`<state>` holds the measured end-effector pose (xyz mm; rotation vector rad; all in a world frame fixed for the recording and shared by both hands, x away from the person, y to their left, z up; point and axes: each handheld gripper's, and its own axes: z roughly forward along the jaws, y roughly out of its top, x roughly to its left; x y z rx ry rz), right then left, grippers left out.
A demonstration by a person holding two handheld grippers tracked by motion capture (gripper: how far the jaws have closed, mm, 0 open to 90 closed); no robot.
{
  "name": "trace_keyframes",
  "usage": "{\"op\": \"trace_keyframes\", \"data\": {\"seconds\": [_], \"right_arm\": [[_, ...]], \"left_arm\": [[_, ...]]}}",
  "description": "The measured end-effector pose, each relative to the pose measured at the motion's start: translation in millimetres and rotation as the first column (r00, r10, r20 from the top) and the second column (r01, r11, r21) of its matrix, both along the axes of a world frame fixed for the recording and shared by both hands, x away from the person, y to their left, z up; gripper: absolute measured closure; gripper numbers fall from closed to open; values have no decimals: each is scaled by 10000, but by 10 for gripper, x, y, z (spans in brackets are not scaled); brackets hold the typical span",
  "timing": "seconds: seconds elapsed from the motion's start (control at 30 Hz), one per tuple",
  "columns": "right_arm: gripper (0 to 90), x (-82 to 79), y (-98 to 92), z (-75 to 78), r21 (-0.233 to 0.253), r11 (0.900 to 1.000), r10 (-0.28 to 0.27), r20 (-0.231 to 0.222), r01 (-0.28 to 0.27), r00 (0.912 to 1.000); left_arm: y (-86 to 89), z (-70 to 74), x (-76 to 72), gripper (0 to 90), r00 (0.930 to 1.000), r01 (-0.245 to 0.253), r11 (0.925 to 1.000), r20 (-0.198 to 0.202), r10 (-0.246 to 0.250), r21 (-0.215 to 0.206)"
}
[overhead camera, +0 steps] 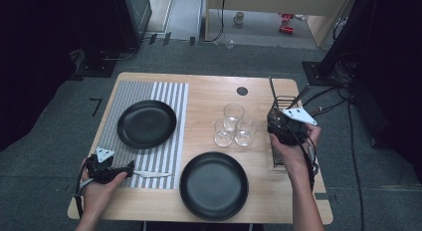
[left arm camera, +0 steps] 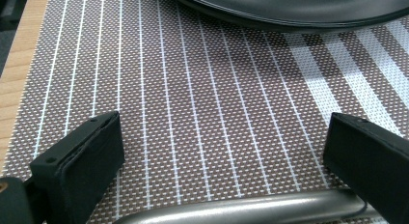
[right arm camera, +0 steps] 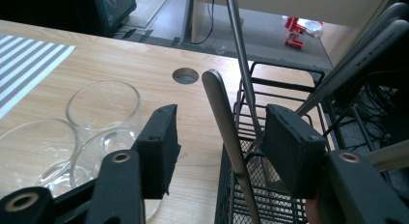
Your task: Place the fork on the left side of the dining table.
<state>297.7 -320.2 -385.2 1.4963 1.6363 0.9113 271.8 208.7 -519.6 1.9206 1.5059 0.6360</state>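
Observation:
My left gripper (overhead camera: 130, 167) lies low at the front left of the table, at the front edge of a striped placemat (overhead camera: 171, 96). Its jaws stand wide open (left arm camera: 224, 137), with the steel handle of a table knife (left arm camera: 251, 207) lying across the mat between them. The knife (overhead camera: 152, 174) points right. My right gripper (overhead camera: 276, 120) hovers over a black wire cutlery basket (overhead camera: 283, 98) at the right edge. It is open (right arm camera: 223, 132), with an upright utensil handle (right arm camera: 219, 103) between the jaws; gaps show on both sides.
A black plate (overhead camera: 147, 123) sits on the placemat (left arm camera: 193, 89), its rim (left arm camera: 299, 11) just ahead of the left jaws. A second black plate (overhead camera: 214, 185) is front centre. Three glasses (overhead camera: 233, 114) cluster mid-table, left of the basket (right arm camera: 284, 72), which holds more utensils (right arm camera: 357, 55).

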Motion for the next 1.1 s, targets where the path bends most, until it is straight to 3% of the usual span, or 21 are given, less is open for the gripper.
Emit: {"op": "trace_keyframes", "data": {"seconds": [0.33, 0.73, 0.87, 1.0, 1.1], "right_arm": [[617, 126, -14, 1, 55, 9992, -395, -204, 396, 9990], [766, 153, 20, -5, -371, 9993, -103, -416, 88, 9991], [784, 109, 6, -8, -541, 9985, -42, -163, 33, 9999], [818, 36, -46, -1, -520, 9982, -297, 254, 310, 9992], [847, -32, -87, -3, -817, 9947, -563, 680, 618, 9961]], "left_arm": [[0, 0, 0, 7, 10000, -1, 10000, 1, 1, 0], [0, 0, 0, 7, 10000, 1, 10000, -1, -1, 1], [0, 0, 0, 7, 10000, 2, 10000, -3, -2, 2], [0, 0, 0, 7, 10000, 1, 10000, -4, -1, 4], [1, 1, 0, 7, 10000, 10, 10000, -12, -10, 13]]}}
